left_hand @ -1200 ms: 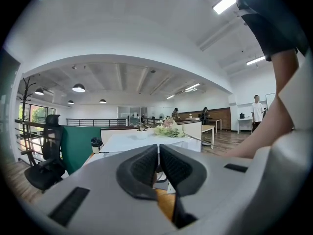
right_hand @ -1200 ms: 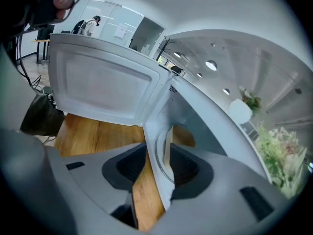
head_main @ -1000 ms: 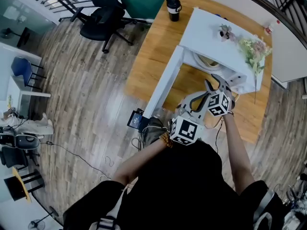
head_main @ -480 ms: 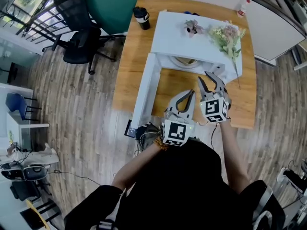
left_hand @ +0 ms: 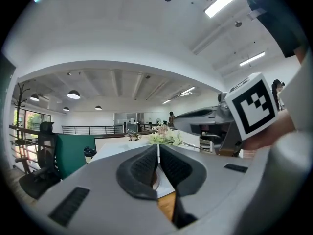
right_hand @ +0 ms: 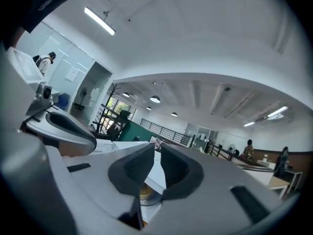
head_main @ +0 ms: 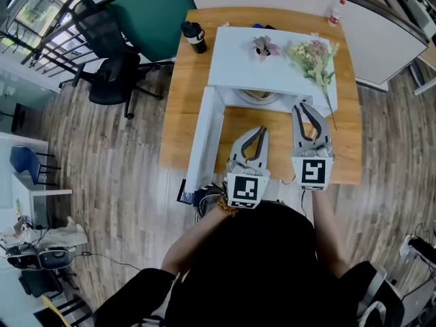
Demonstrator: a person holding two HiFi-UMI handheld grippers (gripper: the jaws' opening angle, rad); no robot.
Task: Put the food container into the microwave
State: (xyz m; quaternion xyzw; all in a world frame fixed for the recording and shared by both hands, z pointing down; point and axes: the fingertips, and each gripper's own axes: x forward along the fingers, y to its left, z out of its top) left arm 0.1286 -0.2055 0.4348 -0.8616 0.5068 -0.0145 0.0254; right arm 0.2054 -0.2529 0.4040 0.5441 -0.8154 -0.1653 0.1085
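The white microwave (head_main: pixel 272 70) stands on the wooden table (head_main: pixel 191 80) with its door (head_main: pixel 202 138) swung open towards me. A round food container (head_main: pixel 259 95) sits inside the cavity, only its front rim showing; in the right gripper view the container (right_hand: pixel 146 192) peeks out below the jaws. My left gripper (head_main: pixel 259 129) hovers in front of the opening, shut and empty. The right gripper (head_main: pixel 300 105) is just outside the cavity's right side, also shut with nothing between its fingers. In the left gripper view the left gripper (left_hand: pixel 158 148) has its pads pressed together.
A small flower pot (head_main: pixel 263 46) and a bouquet (head_main: pixel 315 54) lie on top of the microwave. A black cup (head_main: pixel 194 37) stands at the table's far left, a bottle (head_main: pixel 334 11) at the far right. An office chair (head_main: pixel 109 80) is on the floor to the left.
The right gripper has drawn back from the microwave opening. Both grippers now point straight ahead side by side, and my view has swung to face the microwave squarely.
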